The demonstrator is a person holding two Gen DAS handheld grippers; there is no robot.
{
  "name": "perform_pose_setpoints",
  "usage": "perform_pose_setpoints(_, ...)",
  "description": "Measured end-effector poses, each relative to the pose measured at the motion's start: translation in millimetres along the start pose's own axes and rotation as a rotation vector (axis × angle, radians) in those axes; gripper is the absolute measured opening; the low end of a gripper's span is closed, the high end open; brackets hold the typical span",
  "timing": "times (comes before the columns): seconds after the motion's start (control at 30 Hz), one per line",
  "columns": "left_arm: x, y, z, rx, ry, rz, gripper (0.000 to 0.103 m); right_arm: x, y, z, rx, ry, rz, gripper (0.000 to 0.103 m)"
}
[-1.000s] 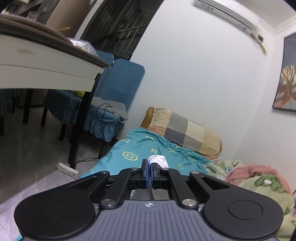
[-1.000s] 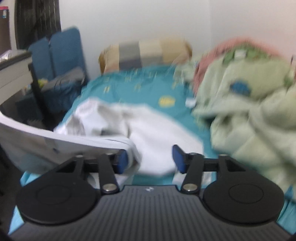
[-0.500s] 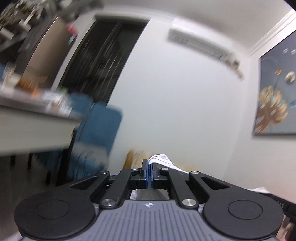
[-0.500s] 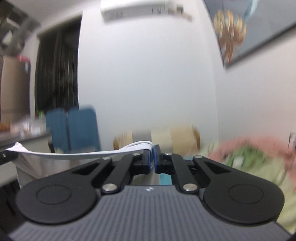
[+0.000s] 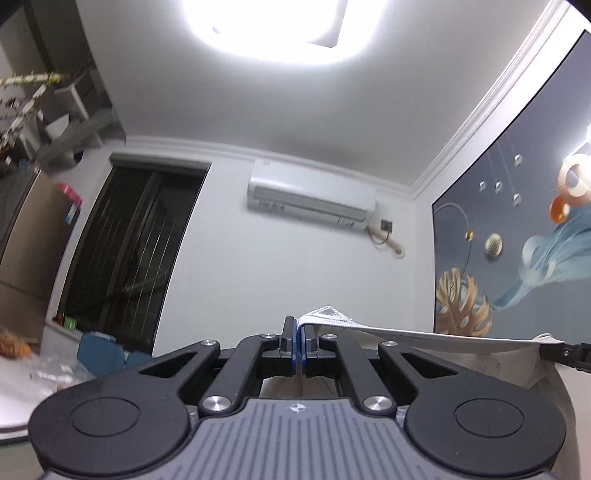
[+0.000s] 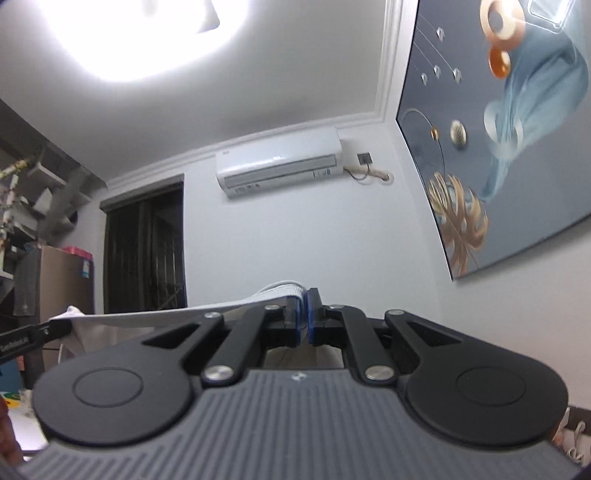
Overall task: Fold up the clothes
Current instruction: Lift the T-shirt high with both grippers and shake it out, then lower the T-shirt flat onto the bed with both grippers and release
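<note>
A white garment (image 5: 406, 334) is stretched taut between both grippers, held high in the air. My left gripper (image 5: 298, 334) is shut on one corner of its edge, and the cloth runs off to the right to the other gripper's tip (image 5: 565, 350). In the right wrist view my right gripper (image 6: 304, 310) is shut on the other corner of the white garment (image 6: 184, 312), whose edge runs left to the left gripper's tip (image 6: 33, 334). The rest of the cloth hangs below, hidden behind the gripper bodies. Both cameras tilt up toward wall and ceiling.
Ahead is a white wall with an air conditioner (image 5: 310, 197) and a dark doorway (image 5: 125, 266). A large painting (image 6: 498, 140) hangs on the right wall. A bright ceiling lamp (image 5: 273, 26) glares above. Shelves (image 6: 33, 199) stand at left. The bed is out of view.
Both grippers rose from the bed and tilted upward, lifting the white garment. The right gripper, open over the cloth a second ago, closed on its edge.
</note>
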State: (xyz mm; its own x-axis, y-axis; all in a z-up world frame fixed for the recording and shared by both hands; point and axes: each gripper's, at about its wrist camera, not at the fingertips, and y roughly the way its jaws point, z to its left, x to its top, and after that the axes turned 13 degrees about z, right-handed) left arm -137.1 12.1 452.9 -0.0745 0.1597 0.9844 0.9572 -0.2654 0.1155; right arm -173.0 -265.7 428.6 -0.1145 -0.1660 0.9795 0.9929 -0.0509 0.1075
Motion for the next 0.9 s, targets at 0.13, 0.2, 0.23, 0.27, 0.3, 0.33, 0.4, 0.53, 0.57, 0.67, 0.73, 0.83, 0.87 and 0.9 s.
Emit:
perform_pose_setpoints(0.13,10.4,4.2,-6.4,0.005,0.031,0.046,0.002,7.8,8.0,-0.3,0.004,-0.011,0.048,0.006)
perform_pose_setpoints(0.2,1.3,21.6,0.0,0.017,0.039,0.084,0.002,-5.0,26.2,-2.1,-0.003,-0.019,0.09,0.006)
perform_pose_setpoints(0.23,-9.9,36.7,6.1,0.023,0.039,0.108,0.002,-16.8,39.0,-3.0,-0.008,-0.022,0.117,0.006)
perform_pose_setpoints(0.27,-23.9,54.6,13.0,0.03,0.038,0.137,0.002,-29.1,52.3,-4.0,-0.014,-0.025,0.144,0.006)
perform_pose_setpoints(0.3,-40.3,74.8,20.7,0.038,0.034,0.172,0.002,-44.9,69.5,-5.8,-0.02,-0.022,0.178,0.006)
perform_pose_setpoints(0.33,-58.4,96.2,29.3,0.048,0.033,0.205,0.002,-60.8,87.0,-7.8,-0.025,-0.019,0.212,0.006)
perform_pose_setpoints(0.4,-97.6,141.0,48.2,0.073,0.035,0.27,0.003,-96.7,129.0,-13.3,-0.035,-0.009,0.288,0.006)
perform_pose_setpoints(0.53,-186.2,240.0,81.9,0.118,0.067,0.381,0.003,-182.6,230.9,-24.2,-0.07,-0.001,0.44,0.006)
perform_pose_setpoints(0.57,-210.6,268.3,91.2,0.128,0.07,0.411,0.003,-204.8,259.3,-27.2,-0.079,-0.002,0.472,0.006)
perform_pose_setpoints(0.67,-291.8,354.3,118.7,0.149,0.039,0.506,0.003,-279.5,346.6,-38.4,-0.114,-0.017,0.559,0.006)
perform_pose_setpoints(0.73,-355.1,410.3,137.2,0.169,0.025,0.555,0.004,-332.8,403.6,-45.7,-0.142,-0.039,0.607,0.006)
perform_pose_setpoints(0.83,-454.2,491.6,163.6,0.2,0.017,0.622,0.004,-418.2,483.8,-62.6,-0.169,-0.075,0.663,0.006)
perform_pose_setpoints(0.87,-487.1,513.9,171.6,0.21,0.018,0.653,0.004,-447.7,509.0,-68.7,-0.175,-0.088,0.685,0.006)
perform_pose_setpoints(0.9,-519.3,532.7,179.1,0.218,0.018,0.691,0.004,-477.7,530.9,-77.0,-0.181,-0.093,0.719,0.006)
